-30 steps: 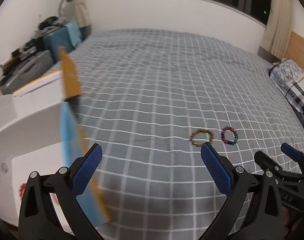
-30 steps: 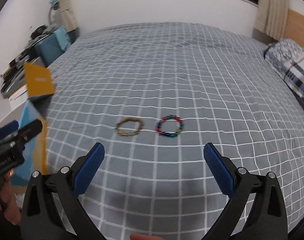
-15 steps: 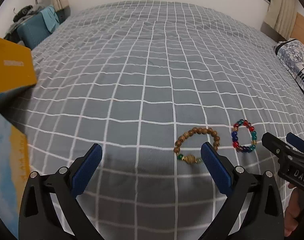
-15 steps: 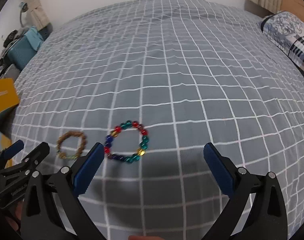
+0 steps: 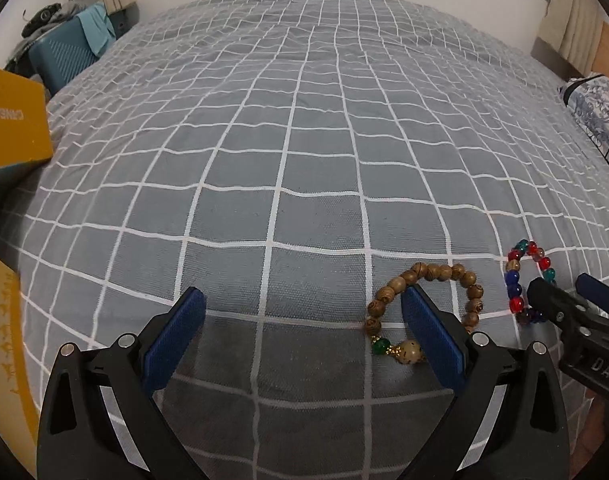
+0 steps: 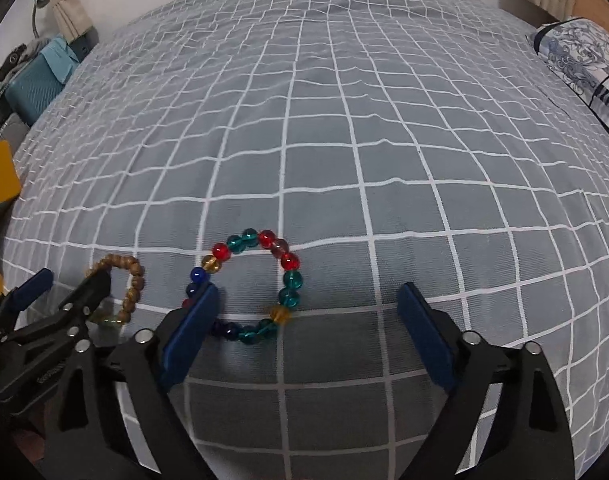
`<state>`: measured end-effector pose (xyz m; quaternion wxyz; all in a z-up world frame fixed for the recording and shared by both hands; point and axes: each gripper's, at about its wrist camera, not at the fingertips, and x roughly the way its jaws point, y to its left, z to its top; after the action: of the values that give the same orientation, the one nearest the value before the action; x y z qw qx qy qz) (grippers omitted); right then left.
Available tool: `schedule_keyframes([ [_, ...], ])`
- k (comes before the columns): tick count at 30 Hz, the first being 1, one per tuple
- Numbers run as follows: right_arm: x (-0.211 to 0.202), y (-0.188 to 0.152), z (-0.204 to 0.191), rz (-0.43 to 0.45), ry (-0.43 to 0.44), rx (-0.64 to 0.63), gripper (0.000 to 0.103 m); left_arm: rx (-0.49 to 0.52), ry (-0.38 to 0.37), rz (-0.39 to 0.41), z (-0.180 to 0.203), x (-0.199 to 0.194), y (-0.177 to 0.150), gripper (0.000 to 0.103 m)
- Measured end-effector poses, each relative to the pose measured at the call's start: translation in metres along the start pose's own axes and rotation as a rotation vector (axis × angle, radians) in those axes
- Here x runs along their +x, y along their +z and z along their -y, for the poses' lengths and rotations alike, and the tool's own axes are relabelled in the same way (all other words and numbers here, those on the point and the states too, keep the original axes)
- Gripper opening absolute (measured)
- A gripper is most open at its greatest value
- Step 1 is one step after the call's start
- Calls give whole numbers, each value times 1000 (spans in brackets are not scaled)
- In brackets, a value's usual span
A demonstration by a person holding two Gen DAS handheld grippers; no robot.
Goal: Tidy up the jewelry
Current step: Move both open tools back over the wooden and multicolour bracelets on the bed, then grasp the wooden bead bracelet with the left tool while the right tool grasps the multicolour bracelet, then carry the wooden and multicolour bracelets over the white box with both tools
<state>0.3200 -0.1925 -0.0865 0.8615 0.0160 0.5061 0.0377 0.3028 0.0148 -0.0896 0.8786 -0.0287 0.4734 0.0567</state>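
Two bracelets lie side by side on the grey checked bed cover [image 5: 304, 152]. The brown wooden bracelet [image 5: 424, 300] is on the left and the bright glass bracelet [image 6: 248, 284] on the right. The left gripper [image 5: 300, 336] is wide and holds nothing; one pad sits over the brown ring. The right gripper [image 6: 308, 320] is closing, with part of the bright ring between its pads, not pinched yet. It is best to close slowly, so the beads do not roll away.

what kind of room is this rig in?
Almost certainly a bedroom: a bed under a grey checked bedspread, a patterned pillow at its head, curtains by the wall.
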Motion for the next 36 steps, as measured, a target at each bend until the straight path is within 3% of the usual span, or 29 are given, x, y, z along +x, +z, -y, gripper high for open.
schedule_keyframes([
  [3,2,-1,1,-2,-18,1,75,3,-28,-10,-1,2,1,87],
  [5,2,0,3,-5,-34,9,63,17,-36,-18,0,1,1,77],
  [8,0,0,4,-7,-48,8,50,31,-40,-26,2,-3,0,56],
  [13,-3,1,6,-11,-60,0,17,31,-7,-50,-2,-7,0,10],
  [15,-4,1,7,-10,-60,5,11,23,-17,-57,-5,-8,1,9],
  [28,-30,7,6,45,-43,23,9,31,-33,1,-2,-36,4,7],
  [36,-53,9,0,147,-13,8,9,21,-55,102,-3,-70,10,7],
])
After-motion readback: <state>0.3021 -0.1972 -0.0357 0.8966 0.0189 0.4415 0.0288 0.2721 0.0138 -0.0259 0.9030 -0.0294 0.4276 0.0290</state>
